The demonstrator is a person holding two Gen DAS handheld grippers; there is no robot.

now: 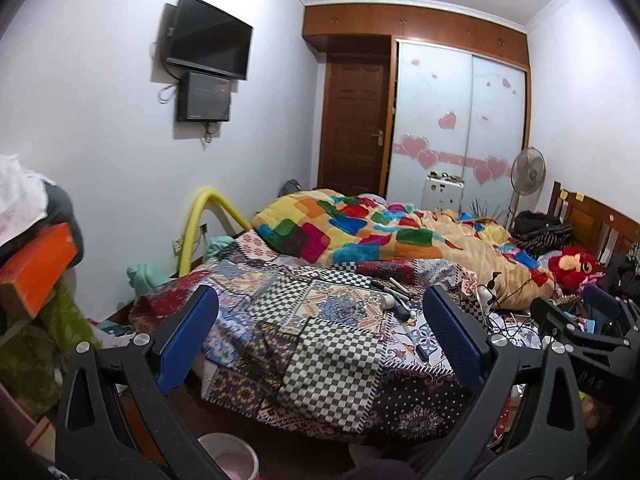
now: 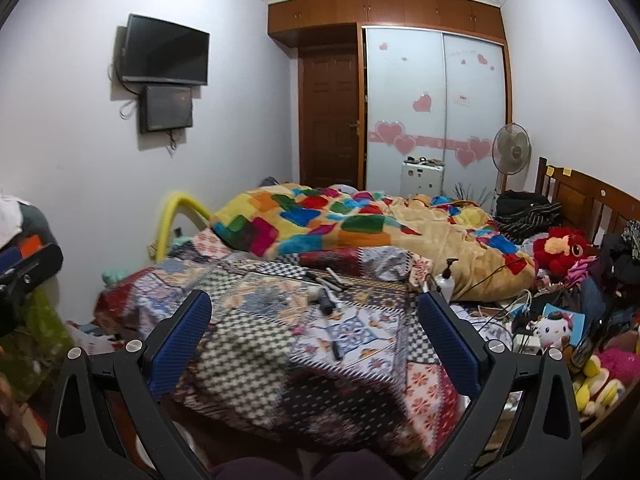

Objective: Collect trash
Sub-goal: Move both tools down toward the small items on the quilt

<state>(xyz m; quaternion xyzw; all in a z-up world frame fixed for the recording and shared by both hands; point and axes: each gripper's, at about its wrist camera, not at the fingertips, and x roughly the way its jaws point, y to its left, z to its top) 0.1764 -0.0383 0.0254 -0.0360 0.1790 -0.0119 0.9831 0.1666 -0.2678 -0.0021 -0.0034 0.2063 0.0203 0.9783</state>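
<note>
Two hand-held grippers, the left gripper (image 1: 320, 328) and the right gripper (image 2: 314, 330), hover with jaws spread wide and empty over the foot of a bed covered by a patchwork bedspread (image 2: 256, 344). Small clutter on the spread, a dark tube (image 2: 326, 304) and a dark pen (image 2: 335, 350), lies between the right gripper's fingers, beside a pump bottle (image 2: 446, 280). Below the left gripper, a pink-lined waste bin (image 1: 230, 456) stands on the floor at the bed's foot.
</note>
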